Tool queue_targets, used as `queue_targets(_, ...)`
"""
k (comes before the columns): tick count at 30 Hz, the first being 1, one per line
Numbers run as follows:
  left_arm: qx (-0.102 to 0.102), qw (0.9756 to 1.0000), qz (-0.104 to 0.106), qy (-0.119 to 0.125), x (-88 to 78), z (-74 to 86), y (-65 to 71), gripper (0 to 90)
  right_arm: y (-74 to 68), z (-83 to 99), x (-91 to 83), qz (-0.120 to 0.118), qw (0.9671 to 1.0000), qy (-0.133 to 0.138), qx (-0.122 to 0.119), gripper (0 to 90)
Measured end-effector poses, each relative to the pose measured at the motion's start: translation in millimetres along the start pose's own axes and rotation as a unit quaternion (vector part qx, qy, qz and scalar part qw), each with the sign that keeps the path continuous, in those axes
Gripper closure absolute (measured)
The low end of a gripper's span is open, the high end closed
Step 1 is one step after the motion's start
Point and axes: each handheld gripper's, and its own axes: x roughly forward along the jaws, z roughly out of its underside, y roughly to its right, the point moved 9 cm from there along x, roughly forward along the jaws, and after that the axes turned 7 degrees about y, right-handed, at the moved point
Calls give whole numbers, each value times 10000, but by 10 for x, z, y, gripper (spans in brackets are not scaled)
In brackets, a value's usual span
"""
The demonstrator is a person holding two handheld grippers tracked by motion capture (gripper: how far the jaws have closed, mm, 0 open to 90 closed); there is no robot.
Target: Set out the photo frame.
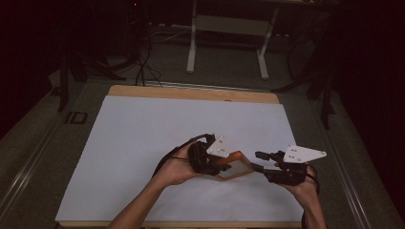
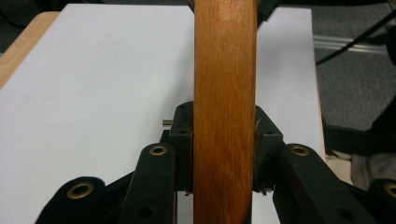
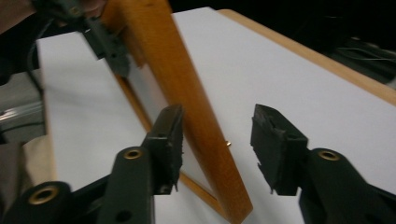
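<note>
Left claw: clamped on wooden frame, held above worktop.
Right claw: wide, pads clear of the frame bar between them.

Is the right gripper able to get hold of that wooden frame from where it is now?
Probably yes: the right gripper stands open with the wooden frame already between its jaws, nothing blocking, while the left gripper holds the other side.
</note>
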Motion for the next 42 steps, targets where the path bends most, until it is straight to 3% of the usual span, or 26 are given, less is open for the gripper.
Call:
queue_targets(4, 83, 9998, 188, -75, -15, 26, 17, 688, -132, 31, 156, -348, 9992, -139, -172, 467)
queue_targets(9, 209, 9994, 289, -22, -6, 25, 37, 687, -200, 33, 281, -519, 9980, -213, -281, 455)
queue_targets(13, 279, 9991, 315, 8, 2, 25, 33, 683, -238, 8, 344, -606, 9973, -197, -360, 537)
queue_targets(14, 224, 9994, 280, 33, 6, 25, 25, 679, -259, 0, 356, -666, 9968, -180, -409, 592)
queue_targets(18, -6, 9993, 293, 214, -18, 25, -15, 626, -268, -6, 350, -655, 9964, -175, -511, 637)
queue_targets(23, -321, 9979, 151, 550, -66, 34, -67, 530, -277, -6, 339, -578, 9959, -206, -670, 671)
queue_targets(28, -644, 9938, 24, 903, -180, 107, -79, 460, -261, 9, 322, -547, 9958, -236, -688, 677)
queue_targets(32, -936, 9875, -149, 1256, -287, 213, -104, 436, -257, 10, 321, -532, 9960, -239, -673, 679)
queue_targets(36, -1302, 9811, -387, 1376, -337, 388, -143, 402, -246, 18, 316, -526, 9963, -232, -640, 679)
queue_targets(38, -1393, 9787, -483, 1429, -339, 458, -151, 377, -232, 24, 312, -522, 9965, -223, -615, 680)
queue_targets(40, -1585, 9738, -458, 1565, -329, 514, -157, 367, -223, 29, 310, -515, 9968, -211, -575, 680)
queue_targets(42, -1652, 9731, -462, 1539, -286, 563, -168, 359, -220, 32, 308, -504, 9969, -211, -558, 680)
